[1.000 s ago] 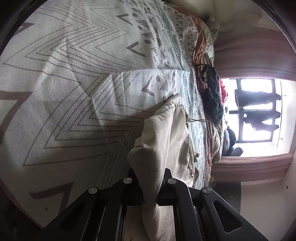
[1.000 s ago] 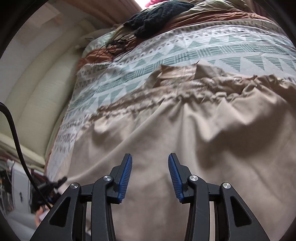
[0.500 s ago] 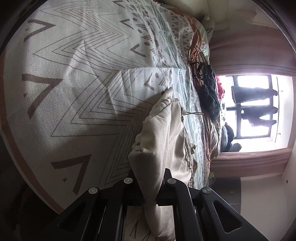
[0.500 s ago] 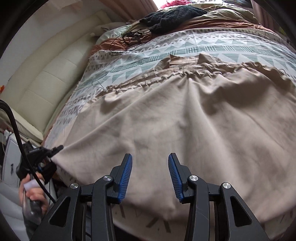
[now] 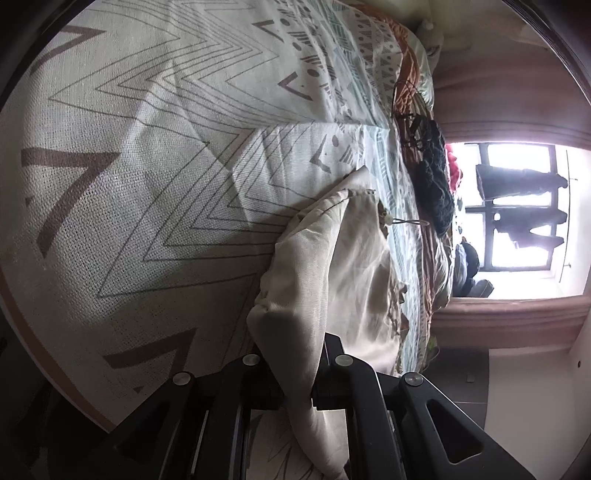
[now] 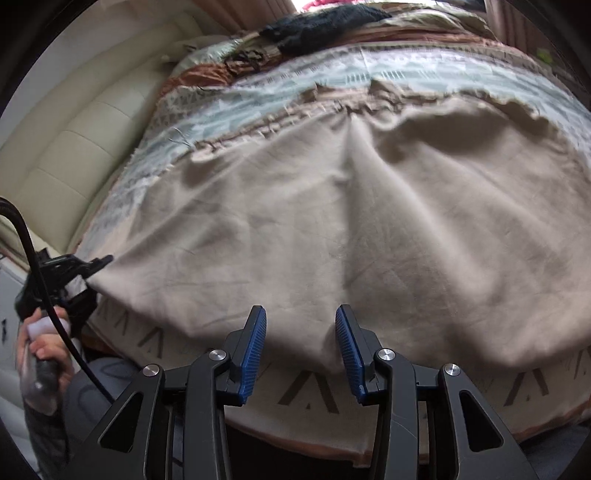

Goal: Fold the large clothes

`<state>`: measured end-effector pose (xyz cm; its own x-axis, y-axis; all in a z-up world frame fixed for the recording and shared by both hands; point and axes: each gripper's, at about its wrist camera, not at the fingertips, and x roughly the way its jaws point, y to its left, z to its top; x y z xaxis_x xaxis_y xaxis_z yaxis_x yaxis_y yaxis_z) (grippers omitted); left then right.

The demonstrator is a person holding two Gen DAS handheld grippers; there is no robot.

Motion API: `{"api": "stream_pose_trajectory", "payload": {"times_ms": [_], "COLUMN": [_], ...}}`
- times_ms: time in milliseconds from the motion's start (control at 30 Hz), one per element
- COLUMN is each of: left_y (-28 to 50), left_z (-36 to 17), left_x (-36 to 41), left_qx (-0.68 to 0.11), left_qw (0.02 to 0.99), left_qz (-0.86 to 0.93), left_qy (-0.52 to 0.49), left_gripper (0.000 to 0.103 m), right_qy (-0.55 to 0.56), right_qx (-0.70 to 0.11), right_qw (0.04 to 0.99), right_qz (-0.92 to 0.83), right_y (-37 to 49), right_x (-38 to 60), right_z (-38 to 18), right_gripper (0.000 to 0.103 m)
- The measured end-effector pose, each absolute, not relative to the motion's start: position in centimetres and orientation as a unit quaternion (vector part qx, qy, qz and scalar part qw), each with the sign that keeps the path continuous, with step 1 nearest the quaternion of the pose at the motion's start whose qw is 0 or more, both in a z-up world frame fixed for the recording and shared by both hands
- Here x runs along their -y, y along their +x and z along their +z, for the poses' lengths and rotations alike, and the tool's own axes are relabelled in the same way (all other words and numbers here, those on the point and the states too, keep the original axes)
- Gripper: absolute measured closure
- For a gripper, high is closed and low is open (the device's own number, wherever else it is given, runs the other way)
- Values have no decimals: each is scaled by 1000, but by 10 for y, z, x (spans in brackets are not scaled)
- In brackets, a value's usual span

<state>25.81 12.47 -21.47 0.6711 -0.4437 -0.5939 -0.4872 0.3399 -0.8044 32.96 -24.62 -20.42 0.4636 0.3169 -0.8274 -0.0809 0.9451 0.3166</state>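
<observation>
Bed cover: a white woven bedspread with grey zigzag lines and brown chevrons (image 5: 147,192) lies over the bed and carries everything else; a brown band runs along its near edge.
Far side of the bedspread: a dark knitted garment (image 6: 325,22) lies bunched there, with a tangle of thin dark cords (image 6: 245,59) just beside it and something red behind it.
Beyond the bedspread: a bright window (image 5: 517,206) with dark clothes hanging in it, framed by dull pink curtains (image 5: 509,325).
Left of the bedspread: a cream padded headboard (image 6: 81,140) stands along that side.
In the way: nothing lies on the cloth's open surface; a black cable (image 6: 48,302) hangs by the bedspread's near left corner.
Task cloth: a large beige, thin woven garment (image 6: 351,229) is spread across the middle of the bedspread, creased, with a gathered, ruffled band along its far edge and a shallow ridge running up its middle.
Near hem: it lies just short of the bedspread's near edge, sagging in soft scallops.
Left gripper (image 6: 94,264): its jaws are clamped narrow on the garment's near left corner, beginning to ease apart, with the cloth between them and pulled taut.
Left hand (image 6: 42,347): wrapped round the gripper's handle, off the bedspread's left corner.
Right gripper (image 6: 300,345): its blue-padded jaws stand part open over the near hem with nothing clamped in them.
</observation>
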Motion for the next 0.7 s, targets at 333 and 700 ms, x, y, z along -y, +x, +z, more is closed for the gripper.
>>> {"api": "stream_pose_trajectory", "payload": {"times_ms": [333, 700], "left_y": [270, 282], "left_z": [-223, -182], "left_x": [-128, -118], "left_qx": [-421, -372], "left_qw": [712, 732], "left_qz": [26, -26], "left_qy": [-561, -571], "left_gripper": [75, 94], "right_qy": [113, 168], "right_qx": [-505, -508], "right_qw": [852, 839], "right_qz": [83, 101], "right_y": [363, 384], "right_x": [245, 264], "right_z": [-219, -227], "right_gripper": [88, 97]}}
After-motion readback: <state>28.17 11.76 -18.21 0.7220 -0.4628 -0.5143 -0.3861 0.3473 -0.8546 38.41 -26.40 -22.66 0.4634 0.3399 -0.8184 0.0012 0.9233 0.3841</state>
